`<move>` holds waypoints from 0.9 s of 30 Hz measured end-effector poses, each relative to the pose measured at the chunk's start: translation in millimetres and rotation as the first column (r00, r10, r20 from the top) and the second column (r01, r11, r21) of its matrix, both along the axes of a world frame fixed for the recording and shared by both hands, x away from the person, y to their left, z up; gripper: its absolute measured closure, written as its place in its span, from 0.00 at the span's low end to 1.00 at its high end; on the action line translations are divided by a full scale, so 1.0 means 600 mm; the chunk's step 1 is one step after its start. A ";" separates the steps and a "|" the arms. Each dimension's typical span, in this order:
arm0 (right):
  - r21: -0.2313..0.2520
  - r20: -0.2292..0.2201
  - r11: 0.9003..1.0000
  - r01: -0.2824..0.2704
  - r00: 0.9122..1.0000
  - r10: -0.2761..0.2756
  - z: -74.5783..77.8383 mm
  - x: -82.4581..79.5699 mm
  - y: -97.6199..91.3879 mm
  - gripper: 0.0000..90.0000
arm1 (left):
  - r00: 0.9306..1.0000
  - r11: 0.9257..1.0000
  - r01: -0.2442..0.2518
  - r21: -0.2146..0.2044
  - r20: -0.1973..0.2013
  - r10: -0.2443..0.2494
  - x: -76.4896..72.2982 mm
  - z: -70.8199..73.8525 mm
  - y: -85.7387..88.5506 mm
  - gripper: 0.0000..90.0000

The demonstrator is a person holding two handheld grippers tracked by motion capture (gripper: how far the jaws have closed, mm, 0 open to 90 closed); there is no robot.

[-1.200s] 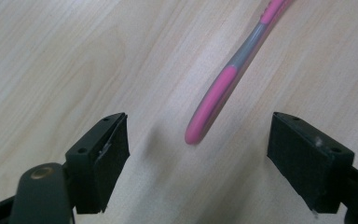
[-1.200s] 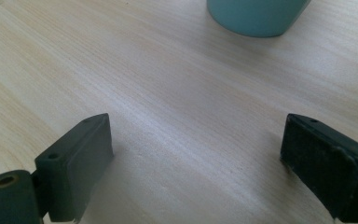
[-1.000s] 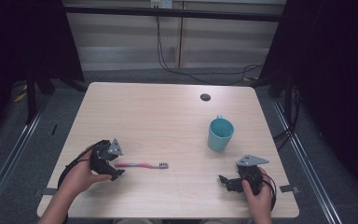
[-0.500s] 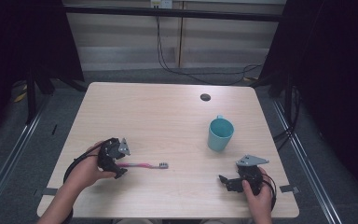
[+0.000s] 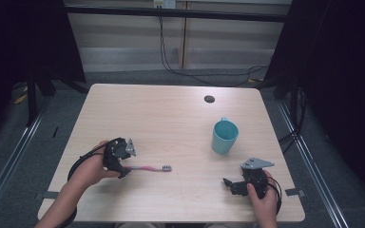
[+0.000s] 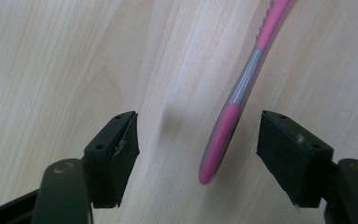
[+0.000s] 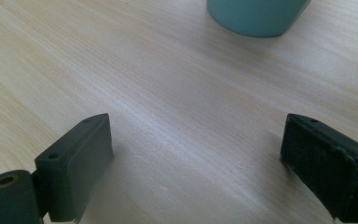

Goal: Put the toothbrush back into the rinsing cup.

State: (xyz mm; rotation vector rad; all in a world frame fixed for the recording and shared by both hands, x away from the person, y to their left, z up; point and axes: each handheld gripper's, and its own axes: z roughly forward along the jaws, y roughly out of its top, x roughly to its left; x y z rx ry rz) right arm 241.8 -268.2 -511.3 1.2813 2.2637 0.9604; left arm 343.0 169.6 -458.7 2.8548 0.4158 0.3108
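Pale wood table (image 5: 171, 118), grey floor (image 5: 9, 166)

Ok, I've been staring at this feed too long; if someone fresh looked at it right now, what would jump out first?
Probably the pink toothbrush lying flat near the table's front left, its handle end sitting between the open jaws of the left gripper, not yet touched. Next, the teal mug standing upright on the right side. The right gripper rests open at the front right, short of the mug, holding nothing.
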 end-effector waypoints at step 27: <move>0.000 0.000 1.000 0.000 1.000 0.000 0.000 0.000 0.000 0.09 | 0.990 0.987 0.125 0.105 -0.078 -0.117 0.006 -0.002 -0.025 0.71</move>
